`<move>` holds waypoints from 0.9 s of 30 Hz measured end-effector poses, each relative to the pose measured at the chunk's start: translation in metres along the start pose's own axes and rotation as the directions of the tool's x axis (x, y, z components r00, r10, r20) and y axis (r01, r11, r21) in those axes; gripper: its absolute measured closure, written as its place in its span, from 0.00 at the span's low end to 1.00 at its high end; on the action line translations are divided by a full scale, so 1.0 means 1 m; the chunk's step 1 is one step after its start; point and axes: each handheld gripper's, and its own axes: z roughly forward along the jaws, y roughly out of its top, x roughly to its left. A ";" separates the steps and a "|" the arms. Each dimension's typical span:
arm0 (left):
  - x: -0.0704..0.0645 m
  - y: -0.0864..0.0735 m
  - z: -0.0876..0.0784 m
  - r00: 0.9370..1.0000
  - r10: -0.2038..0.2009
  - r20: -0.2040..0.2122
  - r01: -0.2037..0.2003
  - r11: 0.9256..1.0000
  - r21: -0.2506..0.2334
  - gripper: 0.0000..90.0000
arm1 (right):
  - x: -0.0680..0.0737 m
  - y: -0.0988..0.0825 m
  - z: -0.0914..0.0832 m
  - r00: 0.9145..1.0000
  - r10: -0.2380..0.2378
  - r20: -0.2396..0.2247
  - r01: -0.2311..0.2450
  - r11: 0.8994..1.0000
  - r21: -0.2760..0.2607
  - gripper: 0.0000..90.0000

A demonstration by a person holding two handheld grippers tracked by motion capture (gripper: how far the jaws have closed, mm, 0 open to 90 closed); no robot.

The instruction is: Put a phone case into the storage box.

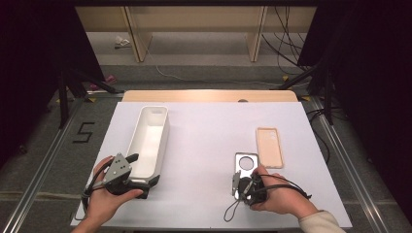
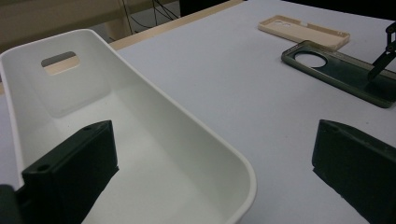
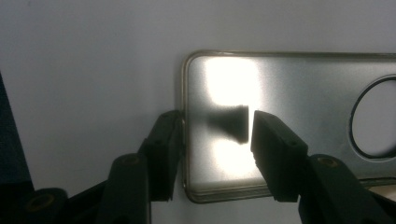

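On the white table (image 1: pixel 204 145), the right gripper (image 1: pixel 247 187) hovers at the near short end of a dark grey phone case (image 1: pixel 246 165), which lies flat, open side up, with its round camera opening toward the far end. In the right gripper view, the gripper (image 3: pixel 215 135) straddles that short edge of the case (image 3: pixel 299 102): 1 jaw sits just outside the rim, touching or nearly touching it, and the other hangs over the glossy inside of the case, casting a dark reflection. The jaws stand partly apart, with the rim between them; the inner pad is clear of the rim, so nothing is pinched.

A beige phone case (image 1: pixel 269 147) lies just beside the dark one, on its right and slightly farther back, also open side up. In the left gripper view, both cases appear at upper right, the beige case (image 2: pixel 303 31) behind the dark case (image 2: pixel 345 74).

The left gripper (image 1: pixel 127 180) rests at the near end of a long white plastic bin (image 1: pixel 150 138), which stands well apart from the cases on the left half of the table. In its own view, its 2 jaws are spread wide: 1 is inside the bin (image 2: pixel 140 121), above its floor, and the other is outside over the table, with the bin's side wall and rounded near corner between them but not squeezed. A handle slot shows in the bin's far end wall.
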 end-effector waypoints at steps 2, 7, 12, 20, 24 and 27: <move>0.000 0.000 0.000 1.000 0.001 0.001 -0.001 1.000 0.000 0.00 | 0.001 0.000 0.000 1.000 0.001 -0.005 -0.001 1.000 0.003 0.61; 0.000 0.000 0.000 1.000 0.002 0.002 -0.002 1.000 0.000 0.00 | 0.002 0.001 0.000 1.000 -0.019 -0.022 0.019 1.000 0.006 0.71; -0.001 0.000 0.000 1.000 0.004 0.004 -0.004 1.000 0.001 0.00 | 0.004 0.003 0.000 0.998 -0.035 -0.043 0.036 0.999 0.016 0.81; -0.001 0.000 0.001 1.000 0.005 0.005 -0.005 1.000 0.001 0.00 | 0.006 0.003 -0.001 0.998 -0.046 -0.053 0.047 0.999 0.023 0.89; -0.001 0.000 0.001 1.000 0.006 0.006 -0.006 1.000 0.001 0.00 | 0.007 0.004 -0.001 0.997 -0.060 -0.054 0.061 0.998 0.021 0.93; -0.001 0.000 0.001 1.000 0.006 0.006 -0.006 1.000 0.001 0.00 | 0.007 0.004 -0.001 0.996 -0.063 -0.061 0.064 0.998 0.012 0.96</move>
